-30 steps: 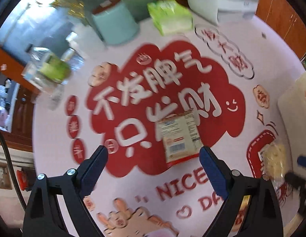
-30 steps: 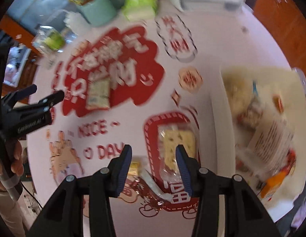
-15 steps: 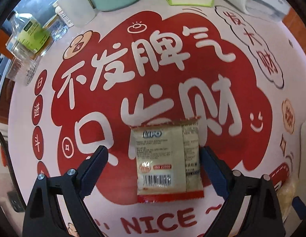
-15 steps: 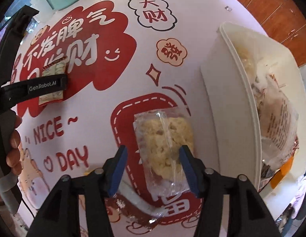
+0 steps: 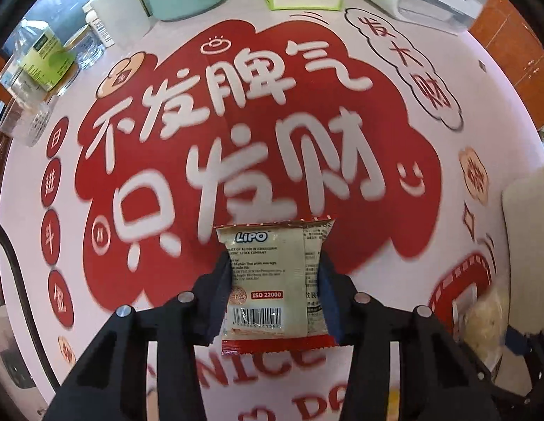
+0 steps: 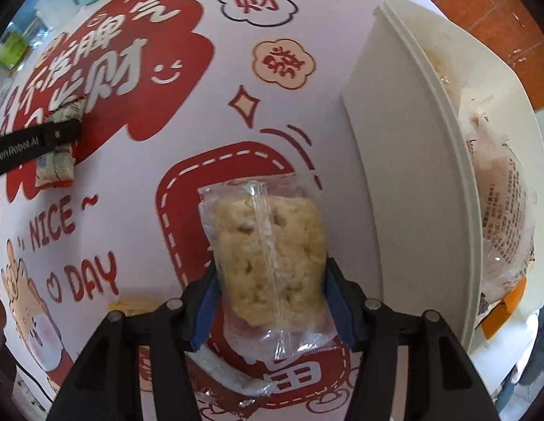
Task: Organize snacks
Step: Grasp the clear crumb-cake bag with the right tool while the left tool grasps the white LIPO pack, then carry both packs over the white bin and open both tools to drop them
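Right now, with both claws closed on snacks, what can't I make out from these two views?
- White bin, right wrist view: contents partly hidden by its wall; its far end is cut by the frame.
- Yellow packet, right wrist view: mostly behind the right claw.
- Lipo packet, left wrist view: small print unreadable; the left claw covers its edges.
- Rice cracker pack: whether it is lifted off the mat is unclear.

White bin (image 6: pixel 444 161) contents blurred, cut by frame edge; yellow packet (image 6: pixel 135 307) mostly hidden behind claw.

Both the left gripper (image 5: pixel 275 293) and right gripper (image 6: pixel 271 301) are black-armed with silver screws and blue fingertip pads.
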The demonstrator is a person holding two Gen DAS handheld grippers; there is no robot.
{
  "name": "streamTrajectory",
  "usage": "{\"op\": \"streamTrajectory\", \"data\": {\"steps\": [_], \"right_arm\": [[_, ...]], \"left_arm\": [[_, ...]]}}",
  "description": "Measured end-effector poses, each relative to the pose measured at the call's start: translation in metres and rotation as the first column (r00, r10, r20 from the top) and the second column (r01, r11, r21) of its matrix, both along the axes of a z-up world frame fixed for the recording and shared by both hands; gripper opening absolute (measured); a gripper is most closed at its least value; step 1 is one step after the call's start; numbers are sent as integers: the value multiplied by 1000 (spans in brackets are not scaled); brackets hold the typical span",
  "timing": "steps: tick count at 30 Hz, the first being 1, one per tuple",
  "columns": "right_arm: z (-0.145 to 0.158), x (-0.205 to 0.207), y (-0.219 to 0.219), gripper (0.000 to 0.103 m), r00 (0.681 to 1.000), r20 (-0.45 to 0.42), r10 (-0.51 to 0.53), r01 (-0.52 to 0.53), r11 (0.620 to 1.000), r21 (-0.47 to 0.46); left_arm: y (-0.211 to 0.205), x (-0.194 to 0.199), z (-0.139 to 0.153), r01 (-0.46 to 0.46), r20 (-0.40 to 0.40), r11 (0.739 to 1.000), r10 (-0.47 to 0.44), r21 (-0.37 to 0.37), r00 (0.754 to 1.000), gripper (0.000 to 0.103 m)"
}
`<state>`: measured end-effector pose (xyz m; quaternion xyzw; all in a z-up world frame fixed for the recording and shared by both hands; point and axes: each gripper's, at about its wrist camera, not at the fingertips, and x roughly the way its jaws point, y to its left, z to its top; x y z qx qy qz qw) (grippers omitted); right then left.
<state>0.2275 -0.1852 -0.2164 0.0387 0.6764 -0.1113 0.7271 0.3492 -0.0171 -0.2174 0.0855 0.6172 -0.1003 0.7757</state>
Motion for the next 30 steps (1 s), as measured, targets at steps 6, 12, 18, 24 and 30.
{"op": "streamTrajectory", "data": {"steps": [6,12,18,24,30], "right_arm": [[12,-32,14,56,998,37,50,-53,996,68],[48,-70,22,56,985,134,106,-124,982,139],[102,-89,3,56,952,265,153,-204,963,174],[145,-112,-42,56,915,379,140,-217,962,167],[174,-127,-114,56,891,444,94,-176,973,148]], "left_arm": [[2,-67,38,62,70,998,-62,-2,996,44],[-6,-126,84,106,114,994,-101,-36,988,44],[-41,-169,130,137,173,988,-123,-71,977,44],[-95,-192,167,149,227,983,-122,-108,966,44],[-165,-214,191,199,281,973,-161,-112,946,44]]}}
